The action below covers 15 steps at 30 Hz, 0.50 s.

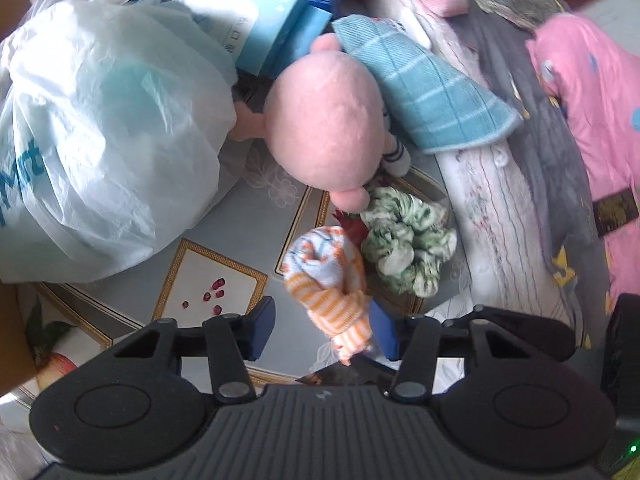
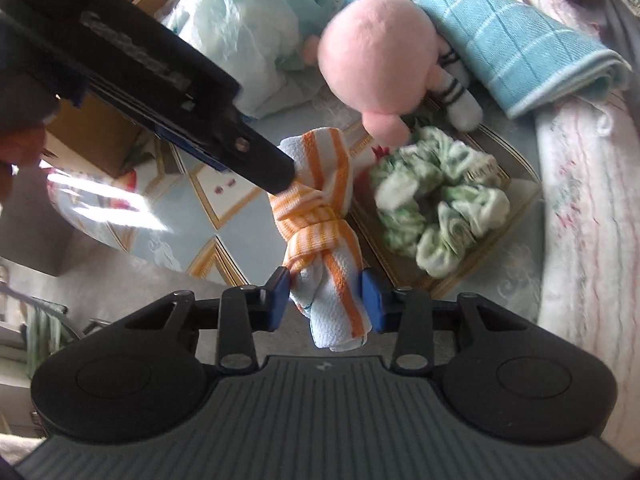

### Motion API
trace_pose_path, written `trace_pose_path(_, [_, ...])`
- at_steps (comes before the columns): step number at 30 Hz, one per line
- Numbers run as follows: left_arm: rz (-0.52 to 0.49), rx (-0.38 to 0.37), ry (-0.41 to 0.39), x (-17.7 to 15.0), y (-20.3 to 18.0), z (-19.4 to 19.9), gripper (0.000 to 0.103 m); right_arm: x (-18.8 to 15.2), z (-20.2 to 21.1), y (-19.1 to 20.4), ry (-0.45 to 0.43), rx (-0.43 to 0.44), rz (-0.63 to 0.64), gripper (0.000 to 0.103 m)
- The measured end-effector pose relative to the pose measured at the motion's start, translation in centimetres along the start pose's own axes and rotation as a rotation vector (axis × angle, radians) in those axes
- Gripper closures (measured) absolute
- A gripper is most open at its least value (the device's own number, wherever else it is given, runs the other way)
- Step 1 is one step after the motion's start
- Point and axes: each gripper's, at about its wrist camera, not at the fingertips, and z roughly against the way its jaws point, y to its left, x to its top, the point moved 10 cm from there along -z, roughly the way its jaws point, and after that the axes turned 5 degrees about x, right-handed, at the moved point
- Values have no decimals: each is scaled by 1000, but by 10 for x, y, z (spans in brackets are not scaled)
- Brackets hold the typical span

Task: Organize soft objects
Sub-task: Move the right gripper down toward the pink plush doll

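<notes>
**Both grippers at the knotted orange cloth**

Down on the patterned table, the left wrist view has the knotted orange-striped cloth as its landmark. The left gripper points steeply down at it with its jaws partly apart: the right-side blue pad touches the cloth's lower end, while the left-side pad stands clear, so nothing is clamped. Just right of the cloth lies a green and white scrunchie. Beyond the cloth rests a pink plush toy, and a folded blue towel lies against that toy's far right. A white plastic bag sits well to the cloth's left, with light blue boxes behind the bag.

Now the right wrist view. The right gripper has both blue pads pressed on the near end of the same cloth, below its knot, gripping it. The left gripper's black finger comes in from the upper left and touches the cloth's far end. The scrunchie lies just right of the cloth, the plush toy beyond it, the towel farther right.
</notes>
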Motion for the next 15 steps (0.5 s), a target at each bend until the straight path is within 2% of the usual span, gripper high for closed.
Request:
trace_pose_path(9, [82, 81, -75, 31, 20, 28, 51, 51, -26, 3, -61, 97, -78, 68])
trace_pose_path(12, [86, 105, -101, 43, 22, 38, 51, 59, -27, -3, -50, 100, -99, 62])
trace_pose_path(15, [93, 105, -123, 53, 22, 46, 49, 62, -11, -6, -66, 104, -100, 45])
